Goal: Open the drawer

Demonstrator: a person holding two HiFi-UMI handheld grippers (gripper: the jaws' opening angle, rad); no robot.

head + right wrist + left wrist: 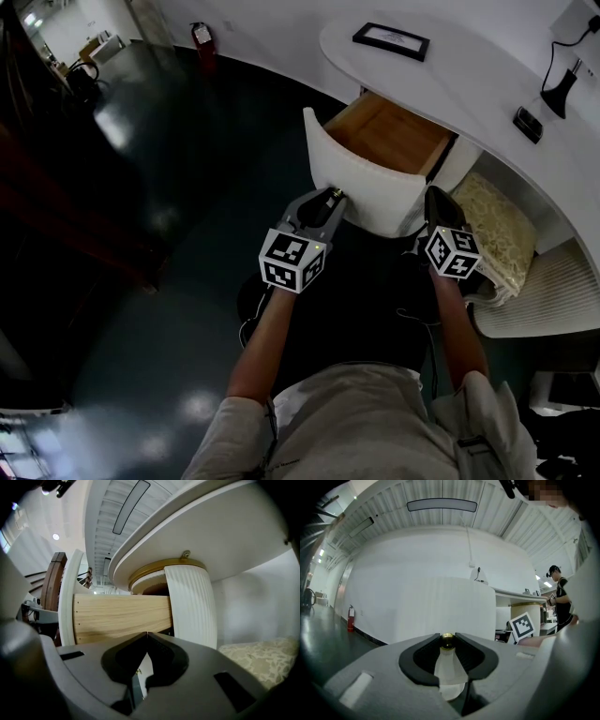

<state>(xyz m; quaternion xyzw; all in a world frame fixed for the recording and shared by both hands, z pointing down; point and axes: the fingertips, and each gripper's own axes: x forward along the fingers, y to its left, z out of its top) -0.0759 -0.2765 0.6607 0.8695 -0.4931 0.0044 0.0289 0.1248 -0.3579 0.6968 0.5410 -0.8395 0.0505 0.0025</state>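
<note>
"Head view first: the drawer [364, 184] stands a good way out from under the white desk [450, 66], its wooden inside open to the ceiling. Is the job done, you think?"

"Close to it, I'd say. The left gripper [333, 195] is at the curved white front, and in the left gripper view its two tips are clamped on the little brass knob [447, 641]. To me that reads as the pulling step, late on."

"And the other one?"

"The right gripper [436, 199] hangs just beside the drawer's right corner. In the right gripper view its jaws are pressed together with nothing between them, and the pale wooden side [122, 616] of the drawer runs across in front. I judge it idle."

"So what next?"

"If more opening is wanted, a straight, level pull toward the person's body, in line with the drawer's run. The knob is small and round, so I'd guess a sideways tug could let it slip from the tips. How much travel is left I can't tell; the back of the drawer is hidden under the desk. If this is far enough, the left jaws only need to part and back off the knob."
</note>
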